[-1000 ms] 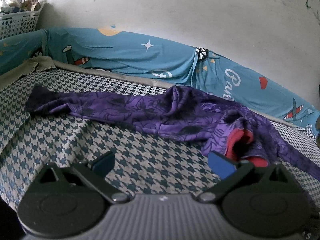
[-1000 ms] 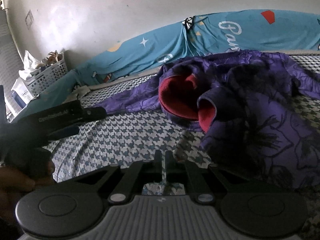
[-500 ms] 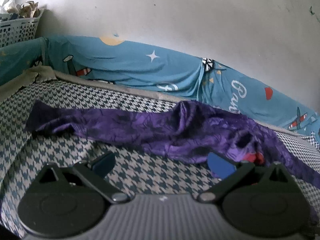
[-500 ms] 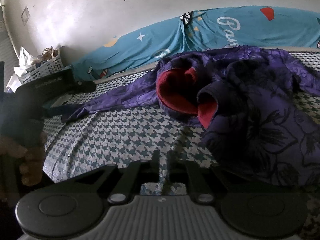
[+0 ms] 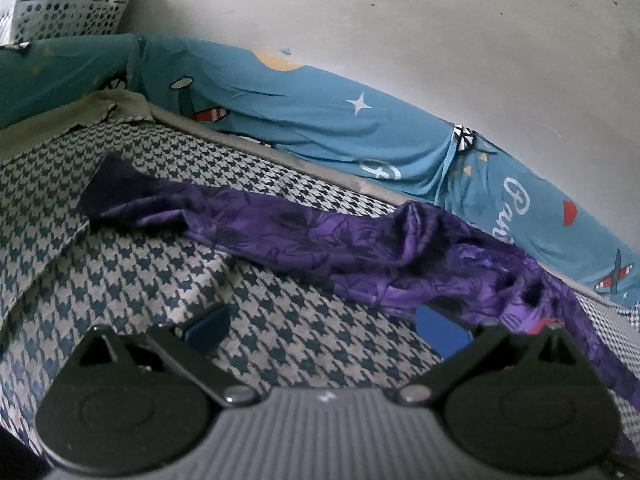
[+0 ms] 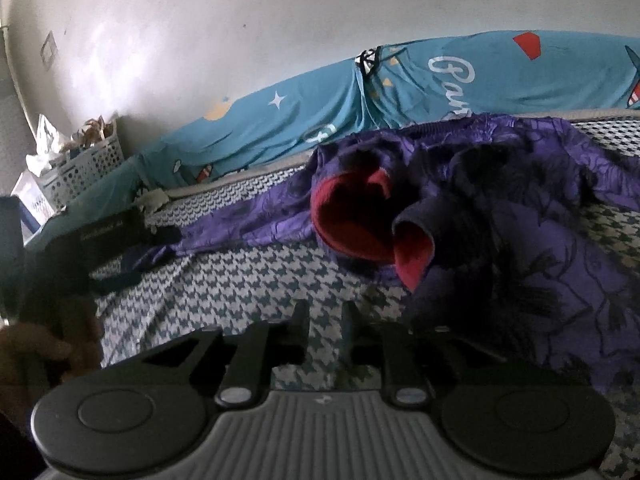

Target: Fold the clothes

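A purple floral garment [image 6: 532,248] with a red lining [image 6: 352,220] lies bunched on the houndstooth bed sheet [image 6: 248,284]. One long sleeve [image 5: 280,232] stretches left, its dark cuff [image 5: 108,188] flat on the sheet. My left gripper [image 5: 324,326] is open over bare sheet, short of the sleeve, with nothing between its blue pads [image 5: 208,322]. In the right wrist view the left gripper [image 6: 154,254], held by a hand [image 6: 44,352], hovers near the sleeve's end. My right gripper [image 6: 326,320] is opening; only sheet shows in its narrow gap, left of the garment's body.
Blue cartoon-print bedding [image 5: 320,120] lines the wall behind the bed. A white perforated basket [image 5: 68,12] stands at the far left corner. An olive cloth edge [image 5: 100,112] lies at the sheet's back left. Open sheet [image 5: 160,272] lies in front of the sleeve.
The left gripper has moved left along the sleeve toward the cuff, still open. The right gripper's jaws, shut a second ago, now stand slightly apart. The garment lies as before.
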`<action>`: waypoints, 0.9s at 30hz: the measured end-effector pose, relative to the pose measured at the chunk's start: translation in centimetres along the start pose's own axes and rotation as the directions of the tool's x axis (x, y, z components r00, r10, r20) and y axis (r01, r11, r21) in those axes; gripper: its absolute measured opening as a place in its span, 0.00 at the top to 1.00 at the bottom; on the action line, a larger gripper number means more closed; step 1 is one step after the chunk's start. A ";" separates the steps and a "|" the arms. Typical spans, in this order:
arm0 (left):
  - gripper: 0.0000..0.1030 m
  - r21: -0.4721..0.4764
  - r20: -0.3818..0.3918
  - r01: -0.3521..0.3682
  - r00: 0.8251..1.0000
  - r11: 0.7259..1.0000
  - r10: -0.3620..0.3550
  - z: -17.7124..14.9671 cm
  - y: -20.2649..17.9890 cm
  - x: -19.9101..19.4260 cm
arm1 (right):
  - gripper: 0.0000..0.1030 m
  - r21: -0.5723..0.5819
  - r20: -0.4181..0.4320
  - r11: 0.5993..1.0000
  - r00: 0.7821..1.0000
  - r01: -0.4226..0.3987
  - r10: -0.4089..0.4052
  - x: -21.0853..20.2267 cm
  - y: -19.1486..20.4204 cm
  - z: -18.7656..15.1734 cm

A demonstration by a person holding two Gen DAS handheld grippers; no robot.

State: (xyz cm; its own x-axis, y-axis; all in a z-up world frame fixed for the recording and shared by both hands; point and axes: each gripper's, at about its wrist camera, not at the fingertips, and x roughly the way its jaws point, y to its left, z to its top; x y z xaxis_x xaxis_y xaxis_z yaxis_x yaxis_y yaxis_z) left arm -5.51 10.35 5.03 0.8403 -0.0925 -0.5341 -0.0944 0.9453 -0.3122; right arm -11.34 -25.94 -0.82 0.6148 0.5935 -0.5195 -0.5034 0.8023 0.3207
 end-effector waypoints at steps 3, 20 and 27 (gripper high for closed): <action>0.00 -0.006 -0.001 0.004 1.000 1.000 -0.004 0.0 0.0 0.0 | 0.68 0.002 0.031 1.000 1.000 0.003 -0.003 0.3 0.3 1.2; 0.00 -0.008 -0.008 0.005 1.000 1.000 -0.005 -0.2 -0.3 0.5 | 0.54 0.077 0.040 0.995 0.997 0.068 -0.072 7.0 0.2 4.9; 0.00 -0.001 -0.002 0.004 1.000 1.000 -0.004 -0.2 -0.4 0.6 | 0.90 0.024 0.078 0.999 0.996 0.046 -0.048 6.7 0.5 5.7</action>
State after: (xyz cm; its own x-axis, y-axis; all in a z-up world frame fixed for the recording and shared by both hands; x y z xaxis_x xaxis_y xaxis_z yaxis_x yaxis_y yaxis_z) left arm -5.07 9.90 4.67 0.8397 -0.0964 -0.5344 -0.0920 0.9446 -0.3150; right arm -4.05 -21.16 0.37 0.6837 0.5573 -0.4711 -0.4595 0.8303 0.3154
